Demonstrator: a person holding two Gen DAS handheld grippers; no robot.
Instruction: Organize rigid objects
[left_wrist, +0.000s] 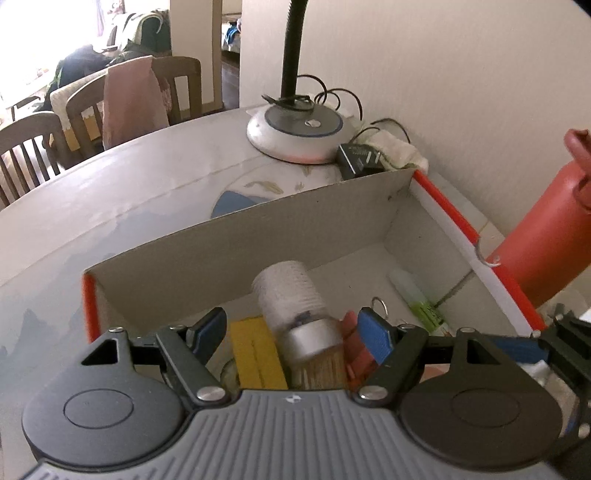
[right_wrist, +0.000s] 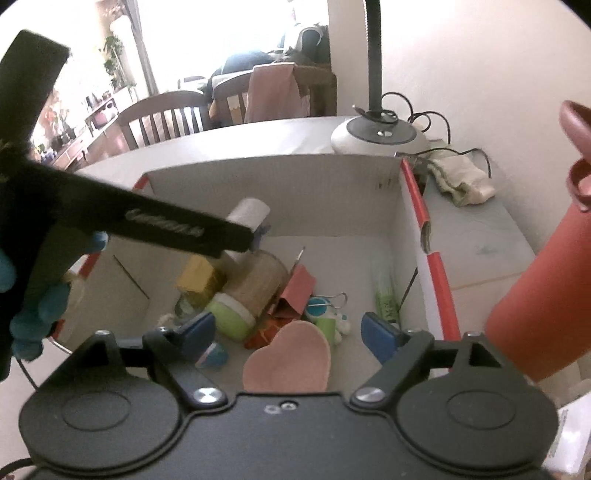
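Observation:
A white cardboard box (left_wrist: 295, 218) with red edges stands on the table and holds several small items. My left gripper (left_wrist: 291, 328) is open over the box, its blue pads on either side of a white ribbed bottle with a silver cap (left_wrist: 291, 299) that looks blurred and free of the pads. In the right wrist view the same bottle (right_wrist: 247, 214) lies in the box (right_wrist: 295, 192) beside a yellow pack (right_wrist: 199, 277), a jar with a green lid (right_wrist: 236, 314), a pink heart shape (right_wrist: 291, 358) and a green tube (right_wrist: 384, 295). My right gripper (right_wrist: 288, 332) is open and empty above the box's near side.
A tall red bottle (right_wrist: 539, 288) stands just right of the box; it also shows in the left wrist view (left_wrist: 546, 229). A lamp base (left_wrist: 299, 129) with cables and a folded cloth (right_wrist: 458, 181) sit behind the box by the wall. Chairs stand beyond the table.

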